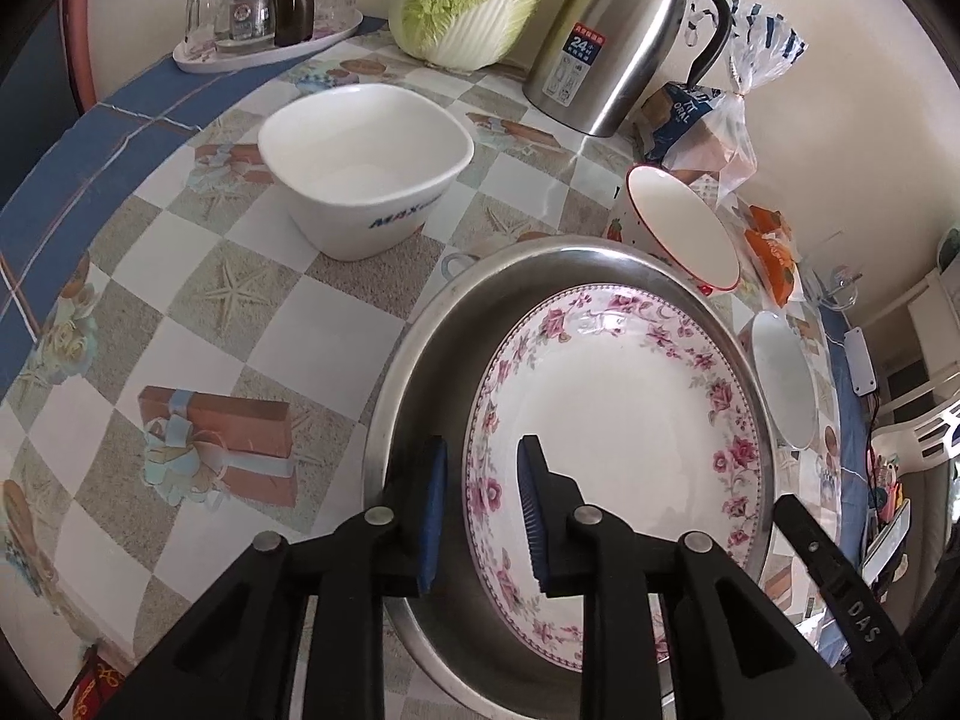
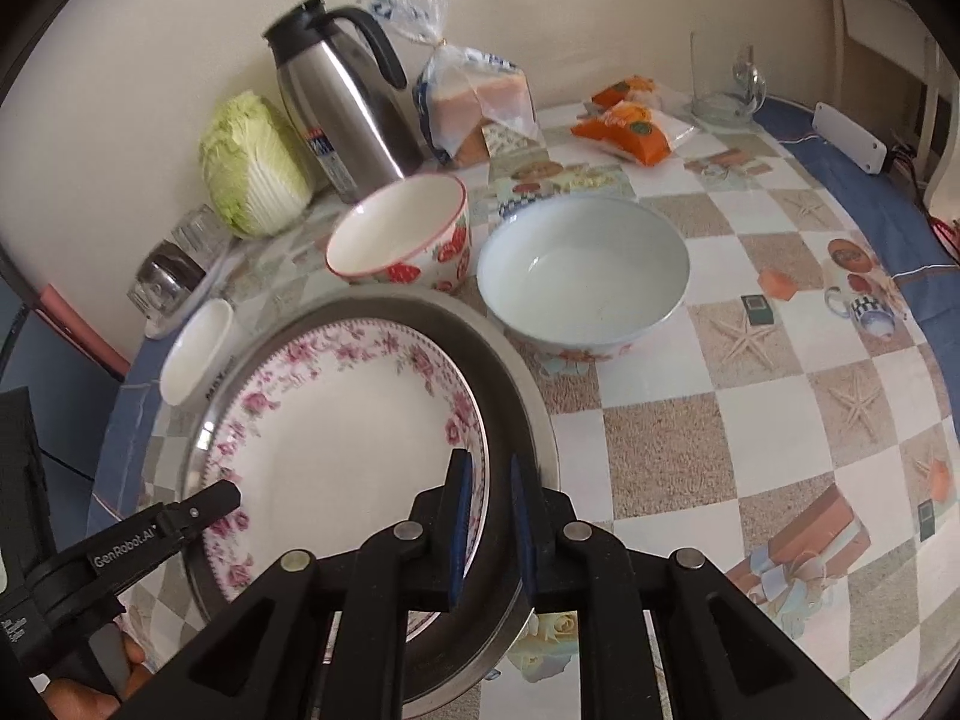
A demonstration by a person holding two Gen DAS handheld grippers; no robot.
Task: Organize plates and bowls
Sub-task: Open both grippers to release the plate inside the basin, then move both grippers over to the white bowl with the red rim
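We see the floral plate [image 1: 618, 420] lying inside the steel pan [image 1: 420, 360], which rests on the counter [image 1: 180, 312] w/ a checked oilcloth.

Left tool [image 1: 483, 510]: jaws part open, straddling the plate's near-left rim; one blue pad sits outside the rim over the pan wall, the other over the plate's inside. We cannot tell whether the pads touch the rim.

Right tool [image 2: 487, 531]: jaws narrowly open, straddling the plate rim and the pan's inner wall on the pan's right side. Contact cannot be confirmed.

Positions of other task items:
- White square bowl [image 1: 366, 168]: upright, beyond the pan to the left, apart from it.
- Strawberry bowl [image 2: 399, 234]: just behind the pan, close to its far rim.
- Pale blue bowl [image 2: 585, 270]: right of the strawberry bowl, just beside the pan.

Background along the wall: steel thermos jug [image 2: 342, 102], napa cabbage [image 2: 252, 162], bagged bread [image 2: 474, 102], orange snack packs [image 2: 630, 126], tray of glasses [image 1: 264, 24].
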